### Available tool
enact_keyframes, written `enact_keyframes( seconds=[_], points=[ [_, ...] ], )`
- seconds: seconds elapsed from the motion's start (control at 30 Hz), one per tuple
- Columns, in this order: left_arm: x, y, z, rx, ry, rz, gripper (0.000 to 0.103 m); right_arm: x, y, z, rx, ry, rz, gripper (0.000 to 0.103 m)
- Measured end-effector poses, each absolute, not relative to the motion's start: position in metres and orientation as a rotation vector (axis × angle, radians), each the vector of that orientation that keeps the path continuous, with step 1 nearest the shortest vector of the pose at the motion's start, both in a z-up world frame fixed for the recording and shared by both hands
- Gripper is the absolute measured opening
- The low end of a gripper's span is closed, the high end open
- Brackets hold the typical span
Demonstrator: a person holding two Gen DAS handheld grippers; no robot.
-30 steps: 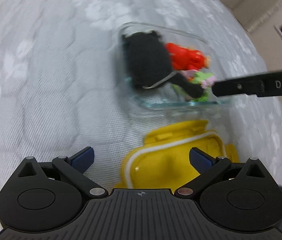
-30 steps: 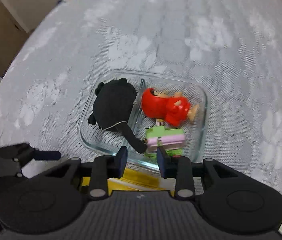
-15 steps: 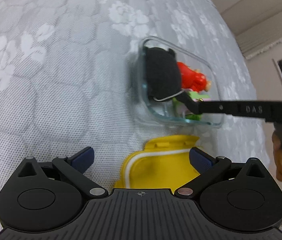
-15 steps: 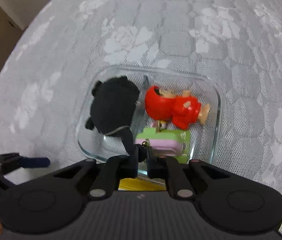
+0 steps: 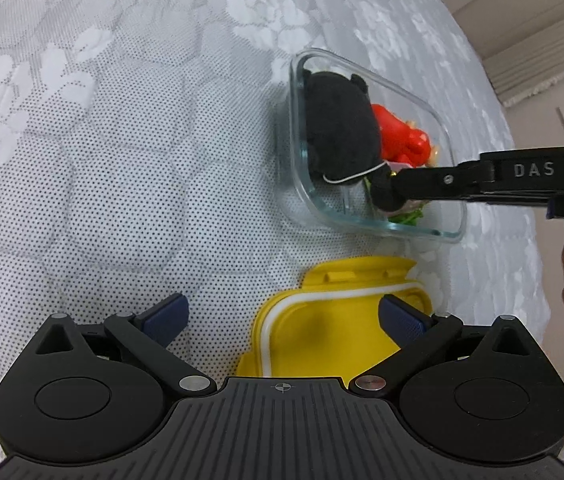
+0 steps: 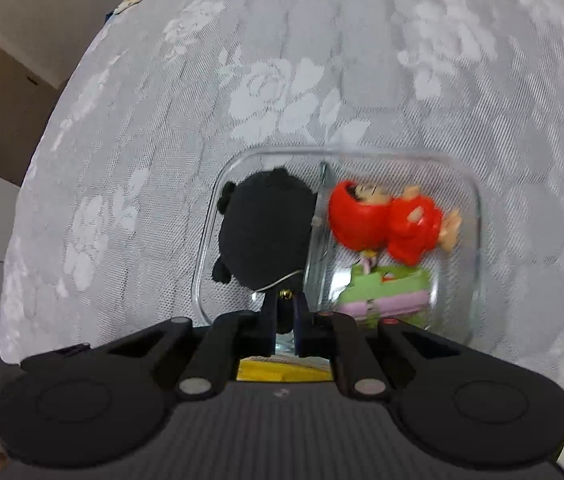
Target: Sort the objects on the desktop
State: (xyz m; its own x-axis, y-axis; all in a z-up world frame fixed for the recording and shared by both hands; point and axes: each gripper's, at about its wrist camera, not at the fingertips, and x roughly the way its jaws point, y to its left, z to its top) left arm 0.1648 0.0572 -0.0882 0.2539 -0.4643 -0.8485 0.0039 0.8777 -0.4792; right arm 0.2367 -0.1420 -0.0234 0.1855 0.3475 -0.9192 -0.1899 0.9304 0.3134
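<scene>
Black plush (image 6: 268,232) beside red doll (image 6: 391,222) (divider between)

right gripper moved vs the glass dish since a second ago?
Yes. The right gripper advanced over the glass dish rim and shut on the black plush tail.

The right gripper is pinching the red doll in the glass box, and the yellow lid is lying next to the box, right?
Not quite. The right gripper is pinching the black plush toy, not the red doll, as the right wrist view shows. The yellow lid does lie next to the glass box.
</scene>
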Motion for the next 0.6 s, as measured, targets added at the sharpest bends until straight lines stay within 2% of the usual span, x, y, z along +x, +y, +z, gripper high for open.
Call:
enact_keyframes(
  seconds=[0.33,0.4,0.6],
  points=[
    [0.166,0.054,-0.092,-0.412,1.299,-0.326,0.103,0.237,-0.116,-0.045,0.079,1.374,0.357,0.009],
    [0.166,0.053,-0.092,-0.41,1.301,-0.327,0.103,0.238,-0.112,-0.049,0.056,1.388,0.337,0.014],
    [0.168,0.051,-0.098,-0.395,1.318,-0.324,0.103,0.238,-0.115,-0.048,0.11,1.429,0.294,0.018]
  ],
)
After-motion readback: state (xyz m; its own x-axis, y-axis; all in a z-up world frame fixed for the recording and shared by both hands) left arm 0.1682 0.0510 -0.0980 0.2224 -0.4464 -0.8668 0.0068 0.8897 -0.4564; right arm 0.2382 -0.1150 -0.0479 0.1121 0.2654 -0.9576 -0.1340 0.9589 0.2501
